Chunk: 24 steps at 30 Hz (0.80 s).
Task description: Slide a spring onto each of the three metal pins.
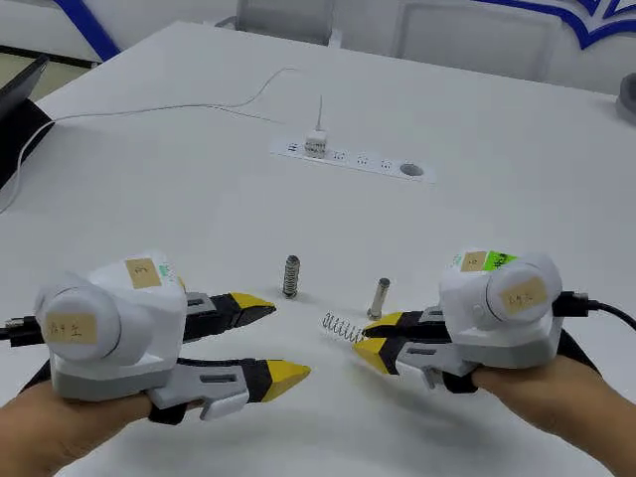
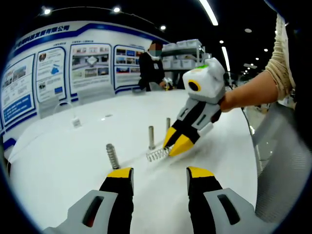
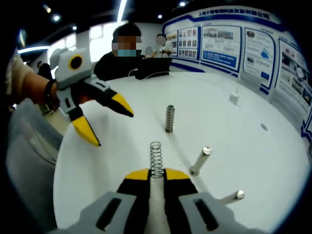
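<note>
Handwritten tan stickers (image 1: 73, 327) illegible; wall posters (image 2: 92, 61) too blurred to read.

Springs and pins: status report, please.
Left gripper open, empty. Right gripper shut on loose spring. One pin sprung, two bare pins waiting. Nothing blocking.

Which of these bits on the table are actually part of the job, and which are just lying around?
Job: loose spring, held in right gripper; pin already wearing a spring; bare pin; second bare pin.
Lying about: power strip; charger plug.
</note>
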### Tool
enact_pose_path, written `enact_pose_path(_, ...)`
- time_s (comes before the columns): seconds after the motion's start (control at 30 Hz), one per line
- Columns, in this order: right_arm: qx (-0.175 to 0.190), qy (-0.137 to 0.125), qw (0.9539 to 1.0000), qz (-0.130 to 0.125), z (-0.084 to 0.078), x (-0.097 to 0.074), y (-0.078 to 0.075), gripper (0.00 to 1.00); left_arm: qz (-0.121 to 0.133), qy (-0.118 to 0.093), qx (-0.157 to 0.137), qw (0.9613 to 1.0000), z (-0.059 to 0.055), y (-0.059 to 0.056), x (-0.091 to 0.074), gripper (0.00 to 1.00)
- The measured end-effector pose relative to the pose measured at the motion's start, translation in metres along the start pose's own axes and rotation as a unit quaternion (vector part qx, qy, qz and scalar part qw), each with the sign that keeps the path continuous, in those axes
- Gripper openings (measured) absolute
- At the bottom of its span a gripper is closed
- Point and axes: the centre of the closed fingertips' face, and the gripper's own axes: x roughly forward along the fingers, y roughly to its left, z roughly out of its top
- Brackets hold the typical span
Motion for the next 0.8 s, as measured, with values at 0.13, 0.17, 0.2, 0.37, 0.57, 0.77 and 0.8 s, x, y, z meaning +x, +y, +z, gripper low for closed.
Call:
enact_pose_path(0.13,-0.009,-0.004,0.9999,0.012,0.009,-0.004,0.006,0.11,-0.005,0.003,0.006,1.0000,0.000,-0.002,0.000,0.44)
enact_pose_path(0.17,-0.013,-0.004,0.9998,0.016,0.012,-0.006,0.008,0.11,-0.007,0.004,0.009,0.9999,0.001,-0.003,0.000,0.44)
enact_pose_path(0.2,-0.016,-0.003,0.9996,0.021,0.014,-0.007,0.011,0.11,-0.008,0.004,0.010,0.9999,0.001,-0.003,0.000,0.43)
enact_pose_path(0.37,-0.036,-0.003,0.9985,0.041,0.023,-0.012,0.023,0.11,-0.014,0.005,0.017,0.9997,0.003,-0.007,0.000,0.42)
enact_pose_path(0.57,-0.054,-0.002,0.9970,0.055,0.031,-0.016,0.031,0.11,-0.024,0.007,0.030,0.9992,0.004,-0.012,0.003,0.39)
enact_pose_path(0.77,-0.064,0.000,0.9959,0.063,0.035,-0.020,0.035,0.11,-0.032,0.006,0.040,0.9987,0.007,-0.018,0.005,0.37)
enact_pose_path(0.8,-0.067,0.000,0.9957,0.064,0.036,-0.021,0.035,0.11,-0.033,0.007,0.043,0.9985,0.006,-0.018,0.005,0.37)
